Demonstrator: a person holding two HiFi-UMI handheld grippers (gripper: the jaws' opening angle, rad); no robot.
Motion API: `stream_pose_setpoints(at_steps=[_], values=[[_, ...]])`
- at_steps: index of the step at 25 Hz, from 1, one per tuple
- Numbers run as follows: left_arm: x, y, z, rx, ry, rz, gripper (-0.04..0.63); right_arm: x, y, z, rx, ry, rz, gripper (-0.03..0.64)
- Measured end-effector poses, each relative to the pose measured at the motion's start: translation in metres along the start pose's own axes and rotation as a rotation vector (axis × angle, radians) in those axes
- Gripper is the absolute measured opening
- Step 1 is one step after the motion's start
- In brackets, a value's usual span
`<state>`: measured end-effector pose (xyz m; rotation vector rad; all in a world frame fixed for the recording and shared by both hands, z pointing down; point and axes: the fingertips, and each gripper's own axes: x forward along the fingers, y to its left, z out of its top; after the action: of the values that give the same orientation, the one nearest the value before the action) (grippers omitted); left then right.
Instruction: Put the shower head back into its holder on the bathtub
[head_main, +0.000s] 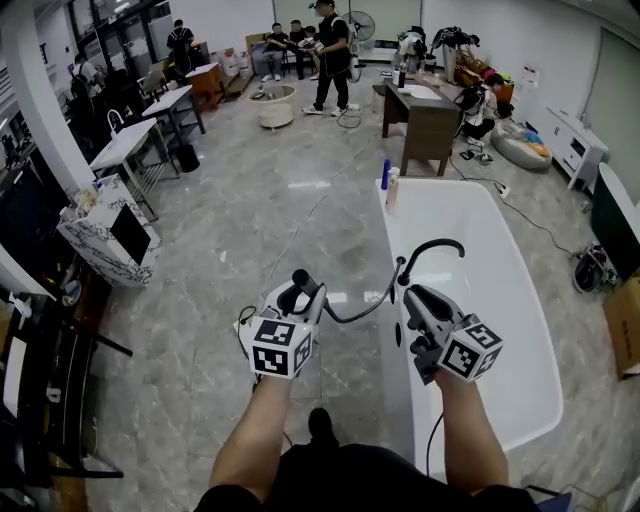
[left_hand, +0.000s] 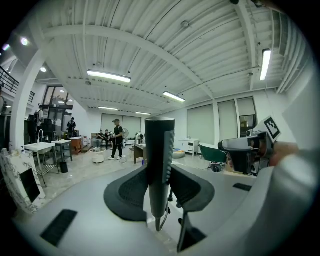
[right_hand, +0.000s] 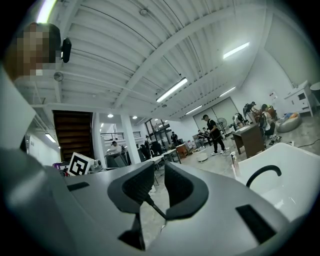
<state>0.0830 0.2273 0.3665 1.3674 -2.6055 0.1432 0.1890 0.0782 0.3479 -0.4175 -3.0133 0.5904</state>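
The black shower head stands straight up in the left gripper. Both dark pads squeeze its handle tight. In the head view it is out over the gray floor, at about 9 o'clock from the white bathtub, and it does not touch the tub. Its thin black hose hangs in a loop toward 3 o'clock and runs into the right gripper, which pinches the hose between its pads. That gripper is by the tub's left rim. At 12 o'clock from it, a black curved pipe rises from the tub's edge. Farther off at 12 o'clock stand a blue bottle and a brown desk.
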Motion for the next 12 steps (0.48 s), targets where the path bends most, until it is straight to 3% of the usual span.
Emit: stream_pose_setpoints(at_steps=[12], values=[[0.049, 0.089, 0.005, -0.033, -0.024, -0.025, 0.147, 0.091, -0.014, -0.003, -0.040, 0.051, -0.044, 0.064]])
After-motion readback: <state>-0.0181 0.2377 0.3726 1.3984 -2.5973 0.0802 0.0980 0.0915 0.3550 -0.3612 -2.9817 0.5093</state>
